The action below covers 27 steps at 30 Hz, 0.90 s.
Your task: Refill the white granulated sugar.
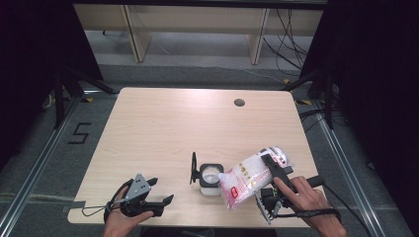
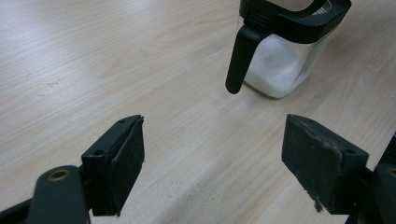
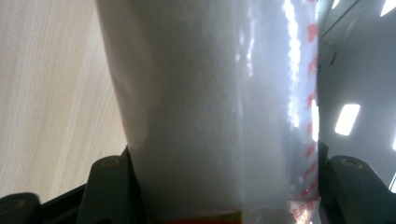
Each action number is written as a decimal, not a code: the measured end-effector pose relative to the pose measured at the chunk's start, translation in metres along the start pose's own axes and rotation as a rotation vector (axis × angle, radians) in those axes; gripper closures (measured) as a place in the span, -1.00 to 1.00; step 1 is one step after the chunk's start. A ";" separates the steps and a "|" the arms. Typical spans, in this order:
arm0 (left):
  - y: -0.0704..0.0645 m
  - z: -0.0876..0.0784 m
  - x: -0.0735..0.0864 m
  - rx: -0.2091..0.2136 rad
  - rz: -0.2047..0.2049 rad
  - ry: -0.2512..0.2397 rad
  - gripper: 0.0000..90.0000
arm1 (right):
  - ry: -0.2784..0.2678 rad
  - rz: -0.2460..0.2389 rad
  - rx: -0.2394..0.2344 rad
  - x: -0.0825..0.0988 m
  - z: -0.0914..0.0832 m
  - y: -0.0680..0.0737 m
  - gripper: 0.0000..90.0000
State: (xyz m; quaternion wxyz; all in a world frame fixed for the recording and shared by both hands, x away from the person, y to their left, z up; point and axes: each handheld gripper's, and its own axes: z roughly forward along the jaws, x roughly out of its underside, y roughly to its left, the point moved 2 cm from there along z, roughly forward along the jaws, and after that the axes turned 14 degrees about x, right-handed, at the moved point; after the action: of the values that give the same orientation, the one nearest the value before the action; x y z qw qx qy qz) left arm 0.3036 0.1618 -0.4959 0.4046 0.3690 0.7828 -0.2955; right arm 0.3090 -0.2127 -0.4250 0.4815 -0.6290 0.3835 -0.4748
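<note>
A clear bag of white granules [image 1: 249,176] with red print hangs tilted over the table. My right gripper [image 1: 271,163] is shut on its upper half. The bag's lower corner points down at a small square glass jar [image 1: 210,176]. The jar has a black rim, its black lid [image 1: 193,168] stands flipped open to the left, and white granules lie inside. In the right gripper view the bag [image 3: 210,116] is pressed between both jaws. My left gripper [image 1: 162,190] rests open near the table's front edge, left of the jar. The left gripper view shows the jar [image 2: 278,60] ahead of the wide-apart jaws.
The wooden table [image 1: 163,123] has a round cable hole [image 1: 239,102] at its back right. Dark stands [image 1: 64,94] flank the table on both sides, and wooden furniture legs [image 1: 133,34] stand behind it.
</note>
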 end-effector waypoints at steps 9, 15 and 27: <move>0.001 -0.001 0.001 -0.008 -0.009 -0.004 -0.54 | -0.005 -0.002 -0.003 0.001 0.000 -0.001 -0.06; 0.001 -0.001 0.001 -0.007 -0.005 -0.001 -0.54 | -0.025 -0.015 0.015 0.000 0.001 -0.002 -0.06; -0.001 0.001 0.001 -0.004 -0.011 0.004 -0.54 | 0.014 0.045 -0.003 0.001 -0.001 0.002 -0.06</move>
State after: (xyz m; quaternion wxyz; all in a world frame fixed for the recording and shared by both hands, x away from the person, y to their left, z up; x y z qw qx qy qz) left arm 0.3032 0.1611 -0.4968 0.4024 0.3644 0.7861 -0.2954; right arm 0.3083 -0.2140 -0.4269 0.4885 -0.6176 0.4018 -0.4674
